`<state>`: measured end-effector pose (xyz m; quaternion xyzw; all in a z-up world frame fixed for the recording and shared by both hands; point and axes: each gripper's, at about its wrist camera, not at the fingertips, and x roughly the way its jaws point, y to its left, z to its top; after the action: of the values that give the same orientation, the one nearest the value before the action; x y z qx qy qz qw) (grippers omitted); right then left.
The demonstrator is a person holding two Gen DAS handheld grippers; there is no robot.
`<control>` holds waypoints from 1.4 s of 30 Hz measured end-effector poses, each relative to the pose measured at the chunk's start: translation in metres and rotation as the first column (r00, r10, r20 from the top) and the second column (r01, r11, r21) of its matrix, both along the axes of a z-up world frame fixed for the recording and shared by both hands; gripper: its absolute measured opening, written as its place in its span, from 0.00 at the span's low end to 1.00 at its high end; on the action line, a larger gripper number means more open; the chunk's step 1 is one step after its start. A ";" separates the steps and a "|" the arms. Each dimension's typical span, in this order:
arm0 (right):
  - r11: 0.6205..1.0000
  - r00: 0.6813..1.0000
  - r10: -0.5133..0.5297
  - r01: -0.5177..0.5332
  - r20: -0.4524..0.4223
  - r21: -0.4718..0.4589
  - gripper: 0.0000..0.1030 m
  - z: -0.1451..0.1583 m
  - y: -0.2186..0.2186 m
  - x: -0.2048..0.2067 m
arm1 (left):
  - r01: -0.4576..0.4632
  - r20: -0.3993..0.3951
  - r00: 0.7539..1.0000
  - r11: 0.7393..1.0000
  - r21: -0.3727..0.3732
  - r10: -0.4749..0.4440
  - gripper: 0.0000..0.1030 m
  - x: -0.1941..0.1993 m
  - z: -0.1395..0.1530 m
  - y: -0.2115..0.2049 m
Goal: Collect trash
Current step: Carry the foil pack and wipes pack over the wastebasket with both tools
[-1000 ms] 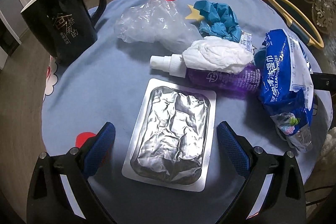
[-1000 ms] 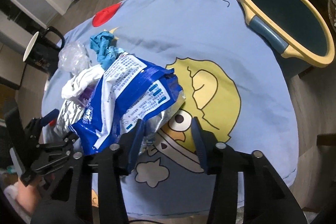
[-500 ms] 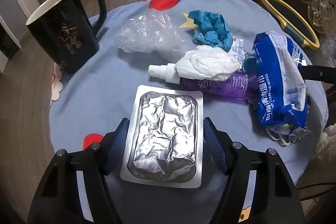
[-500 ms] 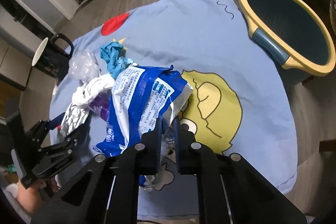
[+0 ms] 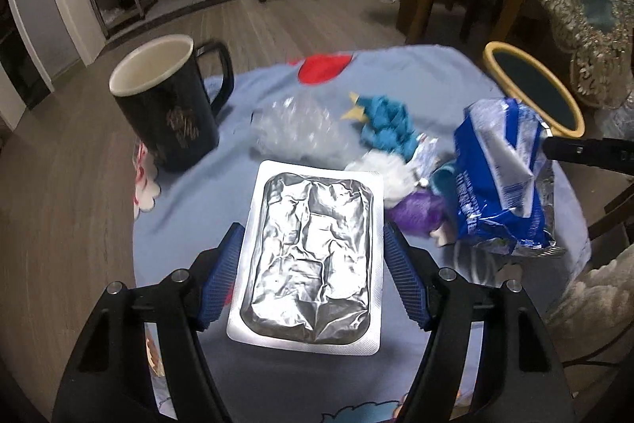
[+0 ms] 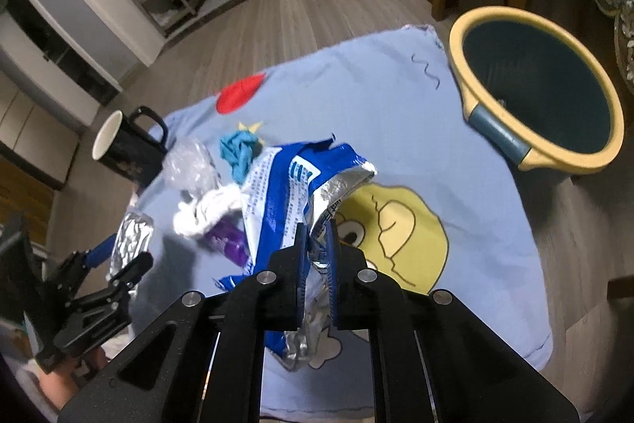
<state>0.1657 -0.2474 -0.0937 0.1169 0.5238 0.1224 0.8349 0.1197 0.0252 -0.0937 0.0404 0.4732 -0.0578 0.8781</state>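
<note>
Left gripper grips the foil tray!
Blue fingers clamp both sides; mug stands behind on the bench.

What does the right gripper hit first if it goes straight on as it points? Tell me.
Likely the blue tablecloth beyond the blue wipes packet the right gripper holds, left of the bin; depth is unclear.
</note>
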 end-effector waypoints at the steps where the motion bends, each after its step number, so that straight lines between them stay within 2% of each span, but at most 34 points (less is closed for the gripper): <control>1: 1.000 1.000 0.000 0.000 0.006 -0.002 0.10 0.002 0.000 0.000 | 0.003 0.006 1.000 1.000 -0.002 -0.003 0.67 0.000 0.003 -0.002; 6: 1.000 0.999 0.018 -0.016 0.046 -0.026 0.09 0.013 0.001 0.000 | 0.023 0.033 0.999 1.000 -0.015 -0.023 0.67 -0.004 0.016 -0.011; 17: 0.998 0.974 0.041 -0.028 0.223 -0.060 0.09 0.085 -0.023 0.011 | 0.062 0.048 0.997 0.998 -0.024 -0.061 0.67 -0.001 0.023 -0.026; 21: 0.999 0.969 0.033 -0.024 0.246 -0.037 0.09 0.103 -0.043 0.019 | 0.087 0.049 0.995 0.996 -0.017 -0.086 0.67 -0.001 0.024 -0.035; 24: 0.997 0.965 0.040 -0.023 0.258 -0.067 0.09 0.111 -0.058 0.028 | 0.108 0.053 0.993 0.994 -0.019 -0.107 0.67 0.000 0.026 -0.041; 29: 0.992 0.961 0.016 0.019 0.277 -0.125 0.09 0.111 -0.088 0.043 | 0.172 0.080 0.982 0.985 0.001 -0.171 0.67 0.002 0.034 -0.064; 33: 0.996 0.973 -0.063 0.075 0.221 -0.045 0.09 0.095 -0.112 0.053 | 0.228 0.098 0.969 0.974 0.002 -0.227 0.67 0.005 0.042 -0.086; 38: 0.992 0.974 -0.087 0.103 0.209 -0.069 0.09 0.087 -0.128 0.063 | 0.301 0.114 0.947 0.954 0.005 -0.299 0.67 0.020 0.052 -0.123; 42: 0.983 0.969 -0.155 0.171 0.195 -0.069 0.09 0.081 -0.156 0.072 | 0.350 0.129 0.930 0.937 -0.014 -0.345 0.67 0.034 0.062 -0.151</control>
<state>0.2376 -0.4029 -0.0123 0.1117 0.4358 0.0412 0.8921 0.1542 -0.1255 -0.0322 0.1109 0.4018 -0.2181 0.8824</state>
